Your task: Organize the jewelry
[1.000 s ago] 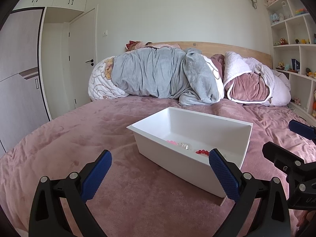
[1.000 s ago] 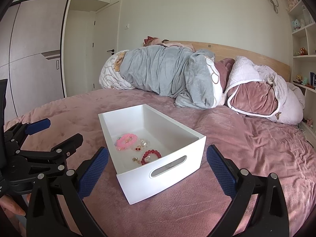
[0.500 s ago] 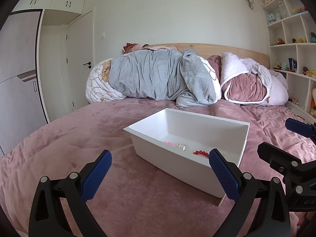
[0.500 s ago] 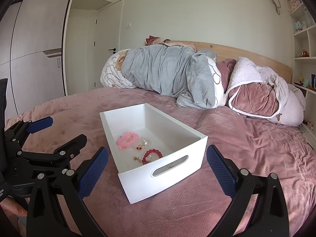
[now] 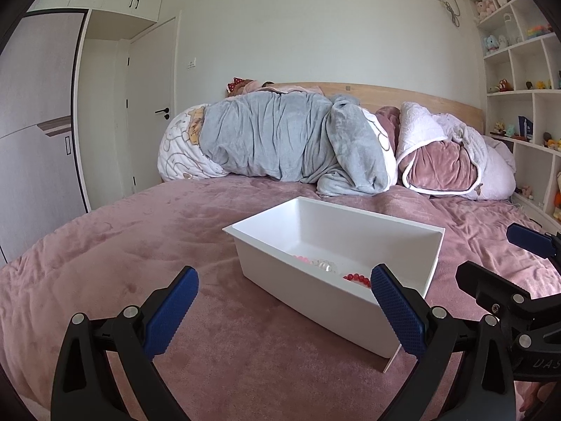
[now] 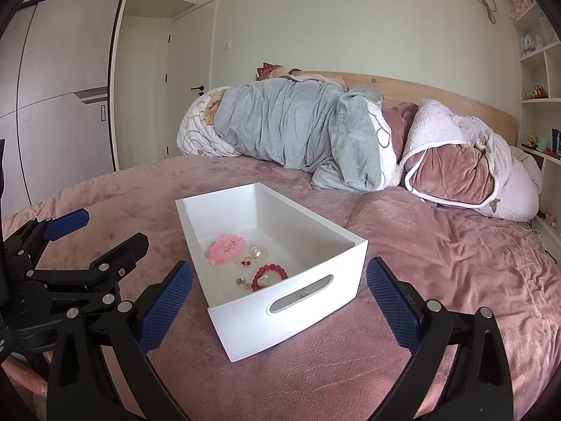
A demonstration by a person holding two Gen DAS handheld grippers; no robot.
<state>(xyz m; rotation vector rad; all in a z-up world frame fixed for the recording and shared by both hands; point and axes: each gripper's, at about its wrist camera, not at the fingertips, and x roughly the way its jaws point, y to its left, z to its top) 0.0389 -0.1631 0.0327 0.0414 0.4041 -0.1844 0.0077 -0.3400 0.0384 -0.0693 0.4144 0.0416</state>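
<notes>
Over the bed (image 6: 438, 263), both tongs (image 5: 284, 301) (image 6: 279, 293) stay spread, empty, nearer the box (image 6: 336, 263).

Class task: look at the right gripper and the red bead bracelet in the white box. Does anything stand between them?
Yes. The white box has its near end wall, the one with the handle slot, between the right gripper and the red bead bracelet. From above, nothing visible covers the bracelet.

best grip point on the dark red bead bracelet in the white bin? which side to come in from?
Judgement call: come straight down from above with the right tongs, pinching across the far arc of the dark red bead bracelet. It lies flat in the white bin, close to the handle-slot wall, so side entry is blocked. Small pieces lie close on its near side.
</notes>
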